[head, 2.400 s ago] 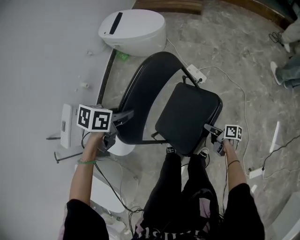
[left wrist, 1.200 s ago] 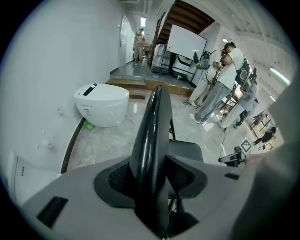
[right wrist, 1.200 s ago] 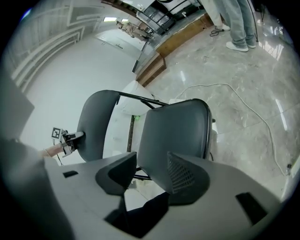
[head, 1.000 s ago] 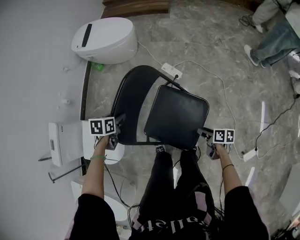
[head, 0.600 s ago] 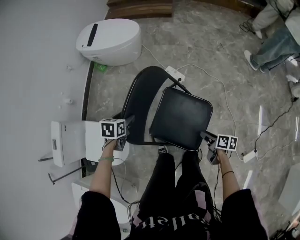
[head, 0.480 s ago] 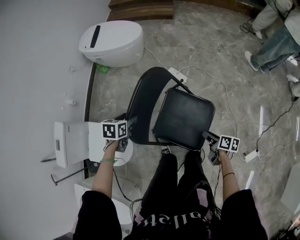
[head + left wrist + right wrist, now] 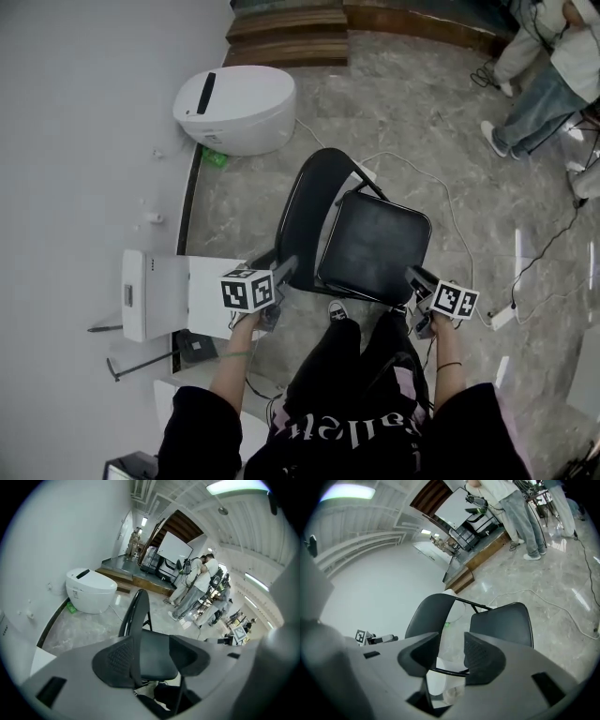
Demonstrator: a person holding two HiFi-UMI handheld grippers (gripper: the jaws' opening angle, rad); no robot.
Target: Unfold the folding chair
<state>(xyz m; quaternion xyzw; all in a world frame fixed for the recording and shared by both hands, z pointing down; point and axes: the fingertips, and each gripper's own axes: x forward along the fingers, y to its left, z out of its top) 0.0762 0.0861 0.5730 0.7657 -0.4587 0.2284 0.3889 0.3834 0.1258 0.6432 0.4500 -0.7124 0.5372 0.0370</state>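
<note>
The black folding chair stands unfolded on the marble floor, its seat [image 7: 375, 248] level and its curved backrest [image 7: 307, 211] upright on the seat's left. My left gripper [image 7: 286, 268] hangs just off the backrest's near edge without touching it. My right gripper [image 7: 413, 276] hovers by the seat's near right corner, also apart. Both sets of jaws are closing a little with nothing between them. In the left gripper view the backrest [image 7: 136, 613] shows beyond my left gripper [image 7: 154, 657]. In the right gripper view the seat [image 7: 506, 620] lies past my right gripper [image 7: 451, 656].
A white rounded appliance [image 7: 239, 108] stands by the wall at the back left, a white box [image 7: 155, 292] at my left. A cable with a power strip [image 7: 457, 225] runs across the floor right of the chair. People [image 7: 539, 80] stand at the upper right; wooden steps [image 7: 291, 23] behind.
Both grippers have risen and drawn back from the chair, letting go of backrest and seat. The chair stays unfolded on the floor.
</note>
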